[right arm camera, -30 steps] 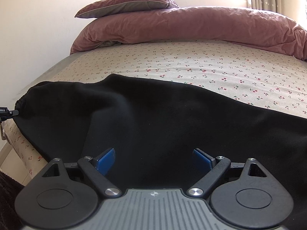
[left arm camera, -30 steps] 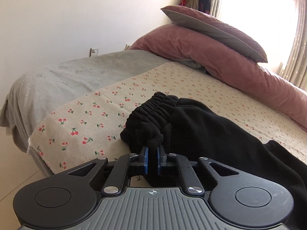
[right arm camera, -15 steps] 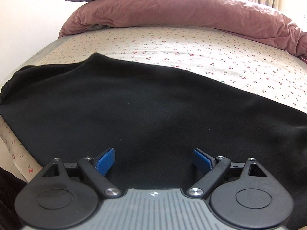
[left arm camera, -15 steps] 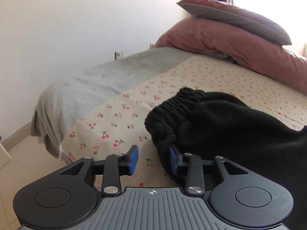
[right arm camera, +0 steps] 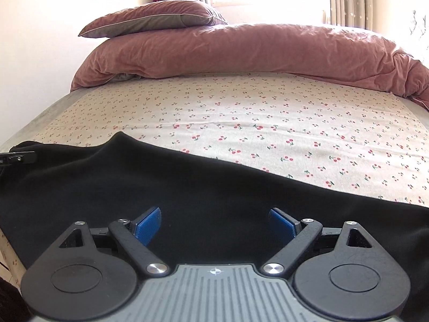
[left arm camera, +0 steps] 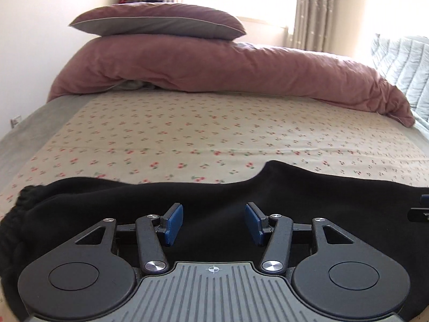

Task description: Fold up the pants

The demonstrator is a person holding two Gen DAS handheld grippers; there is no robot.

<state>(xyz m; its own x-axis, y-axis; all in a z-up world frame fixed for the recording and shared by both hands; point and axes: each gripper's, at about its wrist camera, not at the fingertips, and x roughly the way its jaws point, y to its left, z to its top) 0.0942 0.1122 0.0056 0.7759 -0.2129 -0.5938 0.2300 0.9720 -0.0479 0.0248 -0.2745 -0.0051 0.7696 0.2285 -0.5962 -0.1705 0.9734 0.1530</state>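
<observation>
Between folds: my left gripper and right gripper both gape wide, empty over the black pants; next, pinch their near edge.

A home bedroom: bed, pillow, curtained window.

Cherry-print sheet, pink duvet under pillow, curtained window.
</observation>
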